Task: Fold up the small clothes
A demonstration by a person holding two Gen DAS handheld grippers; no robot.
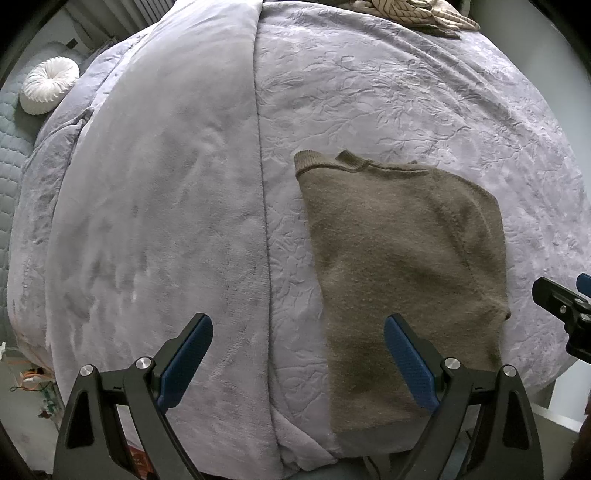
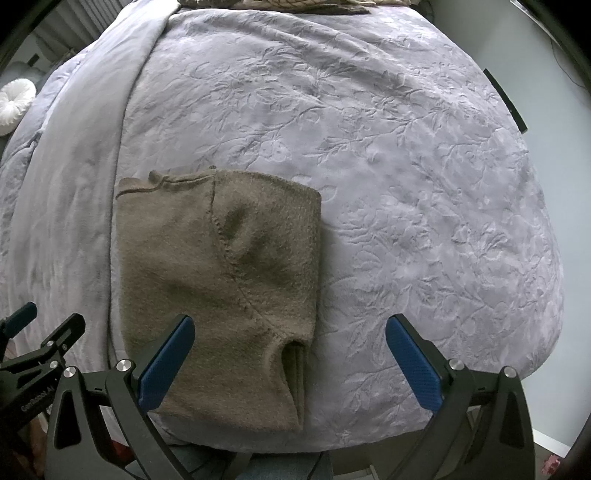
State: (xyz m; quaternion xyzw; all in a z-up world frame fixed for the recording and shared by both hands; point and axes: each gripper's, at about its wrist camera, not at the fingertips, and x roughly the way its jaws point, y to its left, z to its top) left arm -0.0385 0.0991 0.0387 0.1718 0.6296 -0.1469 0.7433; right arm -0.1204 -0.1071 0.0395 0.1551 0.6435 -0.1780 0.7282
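Both of our grippers hang just above the near edge of the bed (image 2: 406,184), and neither one holds anything. The left gripper (image 1: 298,360) has its blue fingers (image 1: 188,358) wide apart, and the right gripper (image 2: 290,360) has its fingers (image 2: 413,363) wide apart too. The brown sweater (image 2: 207,273) lies flat on the bed cover, already folded into a narrow shape, with its hem close to us at 6 o'clock and its collar away at 12 o'clock. In the right wrist view we see stacked layers at the near right corner (image 2: 295,363), so we think the next fold must catch all of them. If our fingers pinch only the top layer, the sweater may open up again. The bed cover is soft and fluffy, so we could grab it along with the sweater and drag it. The hem sits very near the bed edge, and a pull toward us might slide the sweater off. The knit looks thick and floppy, so a fold may turn out crooked if our two grippers lift at different heights. Nothing lies on the cover between us and the sweater. Farther off, at 10 o'clock, sits a round white pillow (image 1: 50,86). At the far end, at 12 o'clock, lies a pile of other knit clothes (image 1: 413,13), well apart from our sweater.
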